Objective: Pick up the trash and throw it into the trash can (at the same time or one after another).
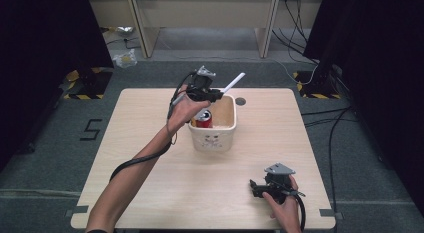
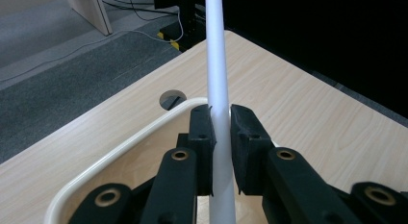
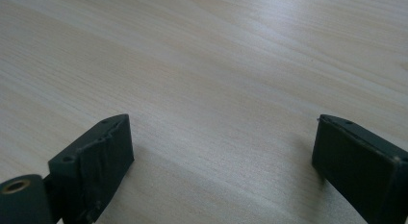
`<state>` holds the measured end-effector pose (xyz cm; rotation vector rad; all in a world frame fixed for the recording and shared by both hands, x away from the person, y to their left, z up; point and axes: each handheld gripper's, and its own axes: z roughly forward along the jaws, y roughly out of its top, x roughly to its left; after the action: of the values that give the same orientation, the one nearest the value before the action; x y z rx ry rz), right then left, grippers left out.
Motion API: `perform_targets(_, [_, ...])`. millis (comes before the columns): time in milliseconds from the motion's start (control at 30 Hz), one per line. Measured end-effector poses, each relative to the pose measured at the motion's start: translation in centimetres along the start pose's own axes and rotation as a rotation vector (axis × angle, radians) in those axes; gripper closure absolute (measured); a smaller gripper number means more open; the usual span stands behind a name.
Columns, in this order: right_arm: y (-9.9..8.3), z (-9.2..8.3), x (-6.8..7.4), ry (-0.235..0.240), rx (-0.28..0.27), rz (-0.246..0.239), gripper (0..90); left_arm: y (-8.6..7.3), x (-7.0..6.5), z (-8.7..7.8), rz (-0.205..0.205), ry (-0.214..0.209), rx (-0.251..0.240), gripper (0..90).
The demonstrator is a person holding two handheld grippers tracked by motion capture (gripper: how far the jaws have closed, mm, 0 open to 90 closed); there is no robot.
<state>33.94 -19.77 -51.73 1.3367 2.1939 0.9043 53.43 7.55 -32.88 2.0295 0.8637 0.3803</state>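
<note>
The light wood surface [image 1: 150,143] stands on grey carpet marked "5" [image 1: 91,129]. The left claw [image 2: 220,125] grips a white tube [image 2: 215,56] above a cream bin [image 1: 226,134] containing a red can [image 1: 204,119], label unreadable. The right claw [image 3: 221,152] is spread wide, just above the bare wood near the front right.

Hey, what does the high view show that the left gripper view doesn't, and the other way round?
High view alone: a red can standing inside the cream basket, and the right gripper open, low over the table near its front edge. Left gripper view alone: how the jaws of the left gripper clamp the white tube on both sides. Both: the tube held over the basket, its rim, the table's round hole.
</note>
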Motion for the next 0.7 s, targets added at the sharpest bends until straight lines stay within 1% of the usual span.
perform_targets(333, [0.0,0.0,0.0,0.001,0.000,-0.002,7.4,-0.3,-0.1,1.6,-0.020,0.002,0.025,79.2])
perform_targets(533, [0.0,0.0,0.0,0.001,0.000,-0.003,7.4,-0.3,-0.5,2.3,-0.019,0.006,0.038,79.2])
perform_targets(700, [0.0,0.0,0.0,0.001,-0.001,-0.004,7.4,-0.3,-1.0,2.8,-0.014,-0.003,0.045,79.2])
